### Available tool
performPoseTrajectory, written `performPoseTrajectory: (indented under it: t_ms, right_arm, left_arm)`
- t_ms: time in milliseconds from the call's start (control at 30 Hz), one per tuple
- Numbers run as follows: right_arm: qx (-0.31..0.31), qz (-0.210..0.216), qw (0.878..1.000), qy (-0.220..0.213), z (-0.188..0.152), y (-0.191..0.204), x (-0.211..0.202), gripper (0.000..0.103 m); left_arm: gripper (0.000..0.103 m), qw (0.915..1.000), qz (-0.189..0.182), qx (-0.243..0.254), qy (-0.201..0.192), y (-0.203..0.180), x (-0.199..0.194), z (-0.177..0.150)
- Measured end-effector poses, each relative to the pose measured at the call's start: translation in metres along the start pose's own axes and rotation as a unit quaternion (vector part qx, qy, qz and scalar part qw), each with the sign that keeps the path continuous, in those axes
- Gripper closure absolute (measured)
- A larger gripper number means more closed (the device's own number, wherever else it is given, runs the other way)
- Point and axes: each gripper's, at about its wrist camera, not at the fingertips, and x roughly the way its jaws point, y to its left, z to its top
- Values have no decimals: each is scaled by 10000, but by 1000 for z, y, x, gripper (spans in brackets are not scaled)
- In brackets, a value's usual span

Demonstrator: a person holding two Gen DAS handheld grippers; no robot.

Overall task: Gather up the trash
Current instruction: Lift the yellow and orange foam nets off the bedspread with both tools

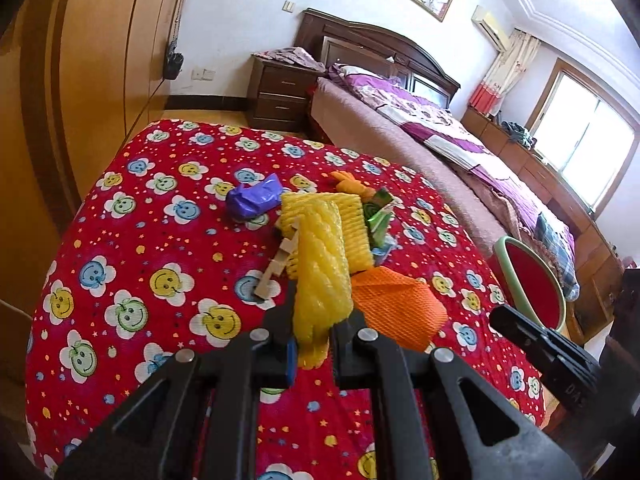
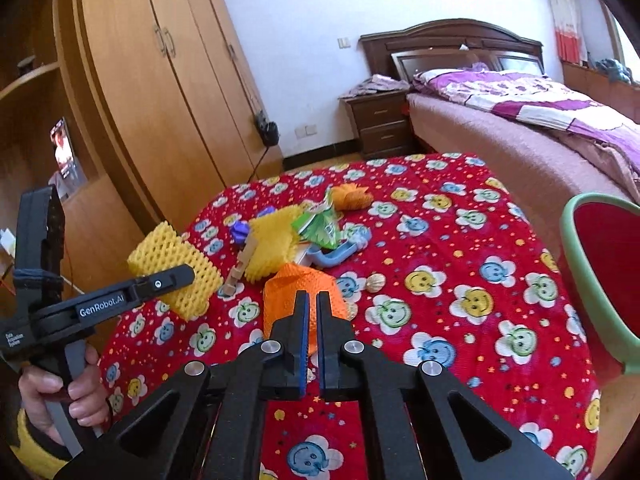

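Table under a red smiley-flower cloth, one, carries your trash pile. One green-rimmed red bin stands at its right edge, beside the bed.

Foam fruit nets, counted from the right wrist view: two yellow, two orange. One yellow net is pinched in your left gripper, jaws clamped on its lower end; in the left wrist view its long axis runs up and away from the jaws, and the right wrist view shows it lifted off the cloth at the table's left edge. The second yellow net lies in the pile. One orange net lies nearest you, just beyond your right gripper; the other orange net sits at the far side of the pile.

Your right gripper is closed with nothing between its pads, only a thin slit showing, tips pointing at the near orange net.

Smaller items, one each: crumpled purple wrapper, green printed packet, pale blue plastic piece, tan cardboard strip lying long axis toward you, walnut-like shell.

Writing: "GenRobot.AI" on the left gripper's arm. Packet print not readable.
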Motion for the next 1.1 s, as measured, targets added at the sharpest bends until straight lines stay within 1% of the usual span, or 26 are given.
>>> performPoseTrajectory:
  t_ms: [200,367,433,500,533,600,700,800,967,1100]
  right_arm:
    - [62,-34,9998,-167,1,-6,-13,100]
    - [5,14,10000,-10,2,-3,-6,98]
    - [37,51,9999,107,1,-2,2,90]
    - [25,45,9998,166,0,-1,9,78]
    - [10,26,9998,196,-1,0,11,75]
    - [-34,-47,9996,278,-1,1,18,56]
    - [-69,-81,9992,382,-1,4,28,47]
    - [-133,-123,9984,538,-2,7,41,44]
    - [-265,-186,9963,801,-5,12,65,44]
    - [-311,-247,9950,917,-8,13,78,44]
  left_arm:
    - [92,10000,-34,73,-10,-7,-2,0]
    - [92,10000,-13,82,-26,-8,-3,0]
    - [92,10000,6,65,-9,-7,-2,-1]
    - [92,10000,29,35,24,-5,0,-2]
    - [92,10000,42,15,38,-3,1,-3]
    - [92,10000,63,-31,62,1,3,-3]
    - [92,9999,98,-77,86,5,6,-4]
    - [92,9998,124,-103,108,9,9,-5]
    - [92,9996,169,-154,184,14,16,-6]
    - [92,9994,201,-187,188,18,19,-6]
